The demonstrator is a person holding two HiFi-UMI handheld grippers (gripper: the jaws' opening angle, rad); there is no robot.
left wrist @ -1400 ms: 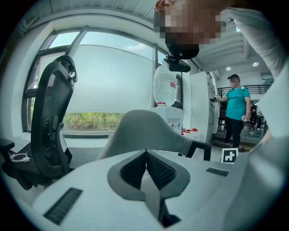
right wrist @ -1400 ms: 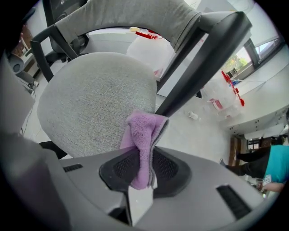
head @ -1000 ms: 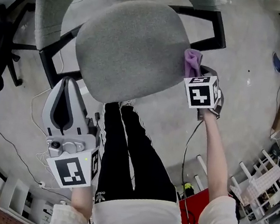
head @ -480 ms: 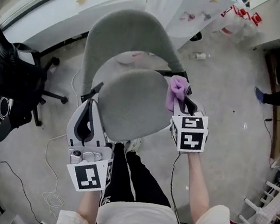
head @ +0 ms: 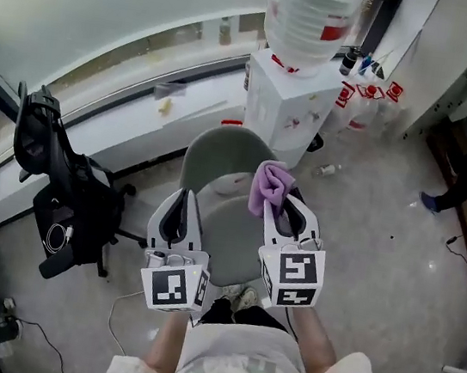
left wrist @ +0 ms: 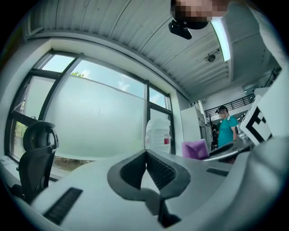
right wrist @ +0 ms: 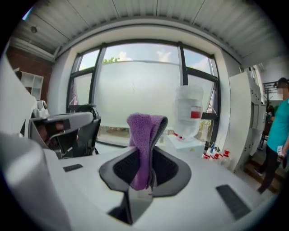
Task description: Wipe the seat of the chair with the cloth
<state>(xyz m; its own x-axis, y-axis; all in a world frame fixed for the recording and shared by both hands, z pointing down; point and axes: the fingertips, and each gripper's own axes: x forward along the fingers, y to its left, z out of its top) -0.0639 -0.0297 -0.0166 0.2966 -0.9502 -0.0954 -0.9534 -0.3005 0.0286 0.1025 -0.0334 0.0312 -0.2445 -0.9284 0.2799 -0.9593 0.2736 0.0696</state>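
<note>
Above the grey chair, you hold both tools level, pointing at the window and not at the seat. The right hand-held gripper is clamped on the purple cloth, which stands folded up out of its jaws, clear of the seat in the air. The left hand-held gripper has its jaws pressed together with nothing between them. The seat shows below, between the two tools. A water dispenser stands behind the chair.

By the look of it, no wiping is under way here: the cloth touches nothing. The next move calls for you to tip the right hand-held gripper down, lay the cloth flat on the seat, and sweep across it with steady pressure.
</note>
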